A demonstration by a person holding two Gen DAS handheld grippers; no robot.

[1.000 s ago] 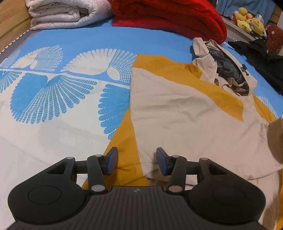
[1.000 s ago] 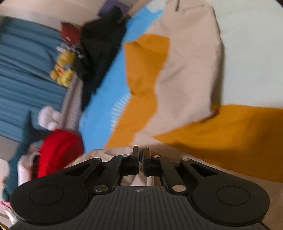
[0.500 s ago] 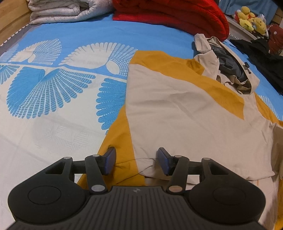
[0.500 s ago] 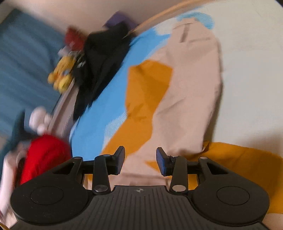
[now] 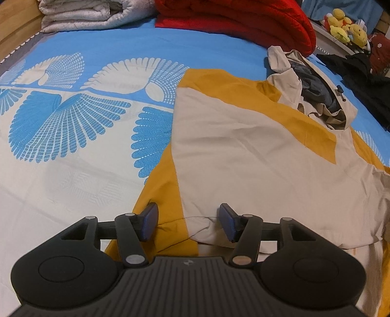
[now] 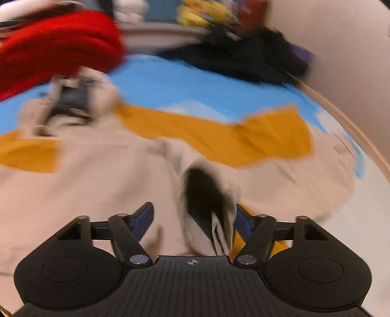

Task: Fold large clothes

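A large beige and mustard-yellow hooded jacket (image 5: 256, 151) lies spread on the bed, its hood (image 5: 314, 95) at the far end. My left gripper (image 5: 187, 223) is open just above the jacket's near hem, one finger over the yellow panel and one over the beige. In the blurred right wrist view the same jacket (image 6: 97, 175) fills the middle. My right gripper (image 6: 193, 219) is open, and a beige sleeve cuff (image 6: 207, 207) with a dark opening lies between its fingers.
The bed sheet (image 5: 73, 126) is blue and white with a fan pattern. Folded white bedding (image 5: 92, 14) and a red blanket (image 5: 234, 22) sit at the bed's far end. Black clothes (image 5: 360, 80) and yellow plush toys (image 5: 346, 24) lie at the far right.
My right gripper opened from shut and swung round to face across the jacket, now over the sleeve cuff. My left gripper stayed open and edged lower over the hem.
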